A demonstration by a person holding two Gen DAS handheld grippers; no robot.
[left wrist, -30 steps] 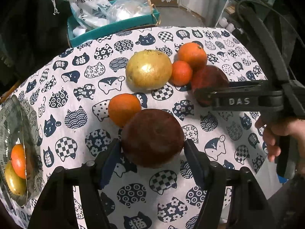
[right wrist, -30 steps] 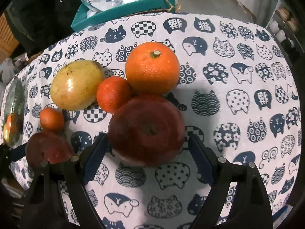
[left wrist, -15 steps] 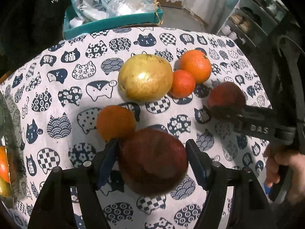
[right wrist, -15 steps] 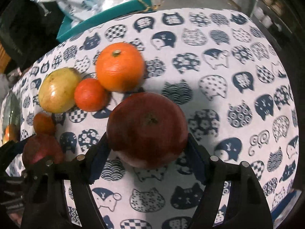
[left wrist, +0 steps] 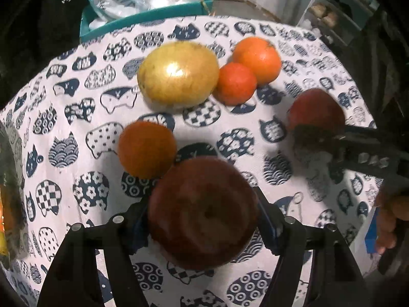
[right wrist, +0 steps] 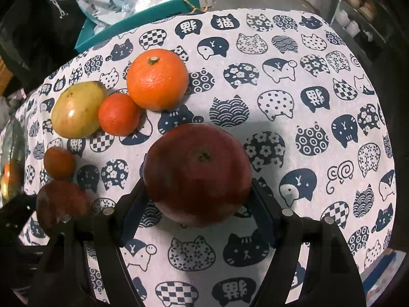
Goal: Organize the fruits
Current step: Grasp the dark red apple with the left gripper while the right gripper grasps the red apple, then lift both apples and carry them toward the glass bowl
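Note:
My left gripper (left wrist: 202, 221) is shut on a dark red apple (left wrist: 202, 212), its pads against both sides, low over the cat-print cloth (left wrist: 76, 133). A small orange (left wrist: 147, 149) lies just beyond it. My right gripper (right wrist: 196, 204) is shut on a second red apple (right wrist: 196, 171), stem end up, apart from the other fruit. That apple (left wrist: 315, 110) and the right gripper (left wrist: 358, 148) show at the right of the left wrist view. Farther back lie a yellow mango (right wrist: 76, 110), a small tangerine (right wrist: 118, 115) and a large orange (right wrist: 157, 79).
A glass bowl (left wrist: 10, 179) holding fruit sits at the table's left edge. A teal box (right wrist: 143, 12) with plastic bags stands behind the table. The cloth's right half (right wrist: 319, 102) is bare. A person's hand (left wrist: 388, 220) grips the right tool.
The right gripper's jaws closed onto the red apple and drew it away from the oranges, toward the right. The left gripper sank lower around its dark apple.

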